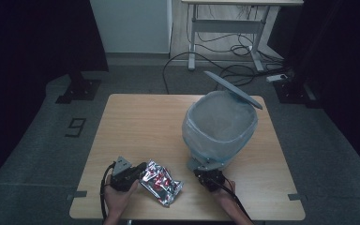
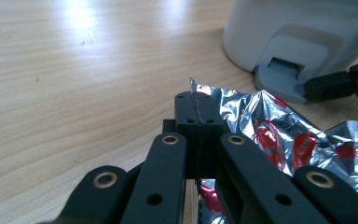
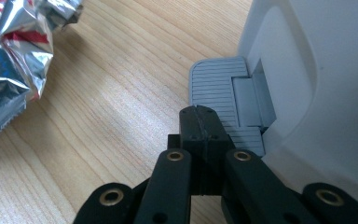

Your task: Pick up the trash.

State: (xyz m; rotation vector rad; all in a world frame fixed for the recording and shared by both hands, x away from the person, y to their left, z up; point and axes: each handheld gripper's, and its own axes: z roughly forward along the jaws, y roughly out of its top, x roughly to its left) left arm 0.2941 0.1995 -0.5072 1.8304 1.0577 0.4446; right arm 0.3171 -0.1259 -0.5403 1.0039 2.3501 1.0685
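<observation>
Fingers of the left gripper pinch the foil wrapper by its edge, low over the bench. Right gripper, fingers pressed together, pushes the pedal of the bin; lid stands open. I think: keep the pedal down, lift the wrapper gently, drop it inside.

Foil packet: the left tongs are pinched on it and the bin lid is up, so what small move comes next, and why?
Probably lift the foil packet off the table toward the bin. The left tongs are shut on its edge, the lid is raised, and the right tongs rest shut on the grey pedal, which seems to hold it open.
</observation>
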